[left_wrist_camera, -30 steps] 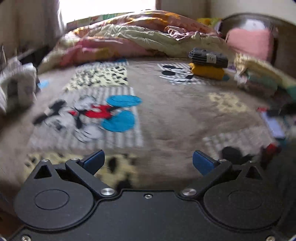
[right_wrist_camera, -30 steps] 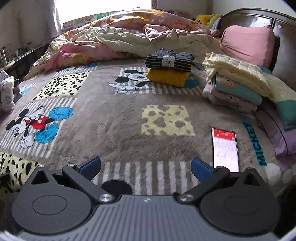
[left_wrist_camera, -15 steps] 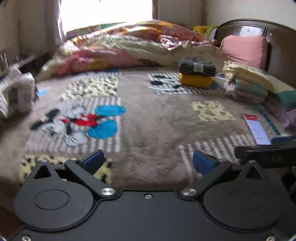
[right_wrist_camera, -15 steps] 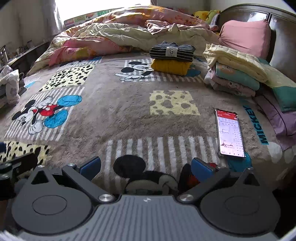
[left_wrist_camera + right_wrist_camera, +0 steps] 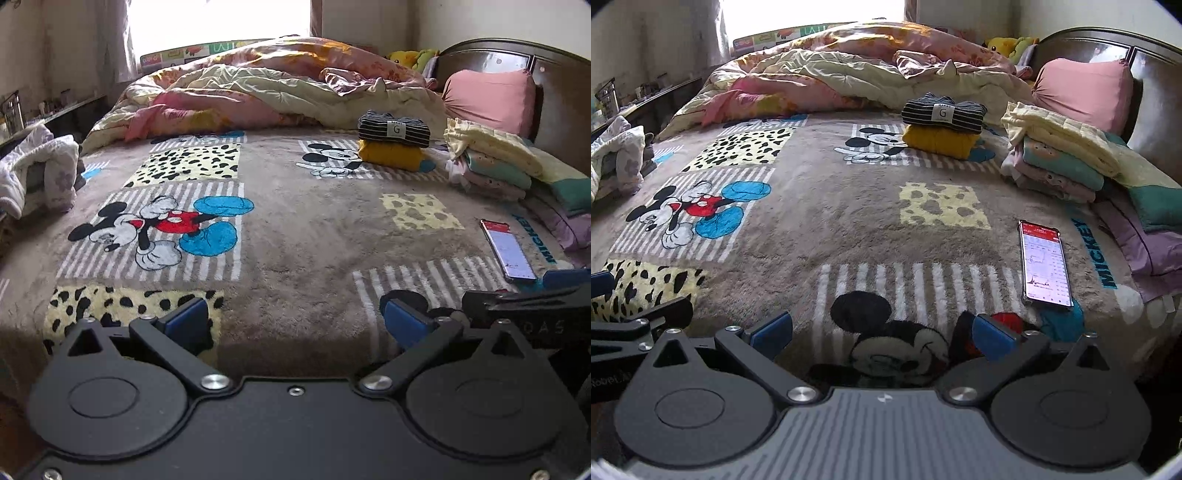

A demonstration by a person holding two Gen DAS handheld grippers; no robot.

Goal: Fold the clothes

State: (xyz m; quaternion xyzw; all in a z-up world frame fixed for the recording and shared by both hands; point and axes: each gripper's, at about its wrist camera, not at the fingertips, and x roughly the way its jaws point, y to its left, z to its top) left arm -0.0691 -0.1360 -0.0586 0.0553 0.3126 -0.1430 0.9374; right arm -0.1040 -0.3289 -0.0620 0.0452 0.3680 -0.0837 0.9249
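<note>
Both the left gripper (image 5: 293, 321) and right gripper (image 5: 882, 332) hung spread and empty above the bed (image 5: 849, 229), where two folded stacks (image 5: 942, 127) (image 5: 1056, 162) already sat, a rumpled white garment (image 5: 40, 170) lying at its left edge.

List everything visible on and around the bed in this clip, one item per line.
blanket: one, brown cartoon-mouse print, covers the bed
quilt: one, pink and cream, bunched at the far side
striped top: one, black-white, folded on the yellow garment
yellow garment: one, folded, far centre
folded stack: one pile, pastel, right by the headboard
pink pillow: one, against the headboard
phone: one, screen lit, right of centre
unfolded clothes: white heap, left edge
left gripper: jaws open, empty
right gripper: jaws open, empty
</note>
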